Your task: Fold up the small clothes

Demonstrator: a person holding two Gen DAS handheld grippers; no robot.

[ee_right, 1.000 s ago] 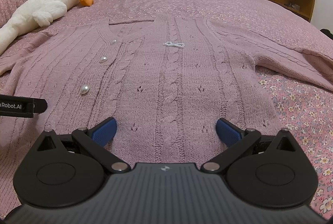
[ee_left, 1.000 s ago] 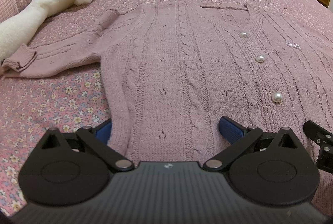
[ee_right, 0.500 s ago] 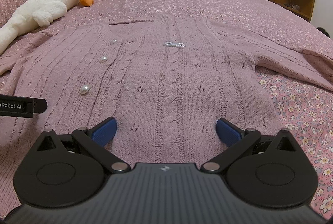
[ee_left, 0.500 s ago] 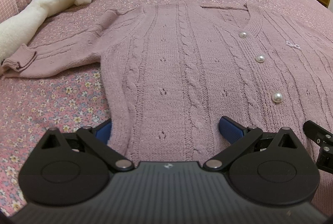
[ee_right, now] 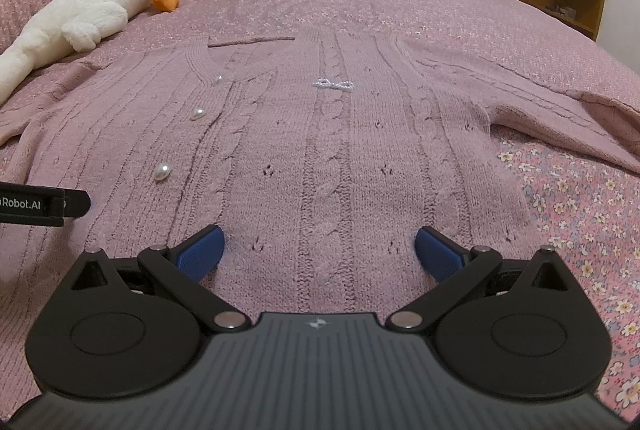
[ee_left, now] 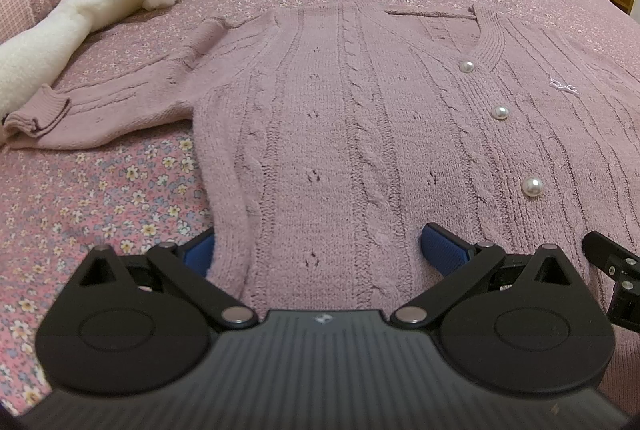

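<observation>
The pink knitted cardigan (ee_left: 360, 134) lies flat, front up, on the bed (ee_left: 100, 198), sleeves spread left and right. The left gripper (ee_left: 320, 250) has its fingers wide apart astride the near left hem edge. The right gripper (ee_right: 318, 246) is equally wide over the near right hem; a white plush goose (ee_right: 80, 18) lies far left.

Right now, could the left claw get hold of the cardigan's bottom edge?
Probably yes. The left claw is open, one finger each side of the cardigan hem near its side edge, nothing lying on it there.
</observation>
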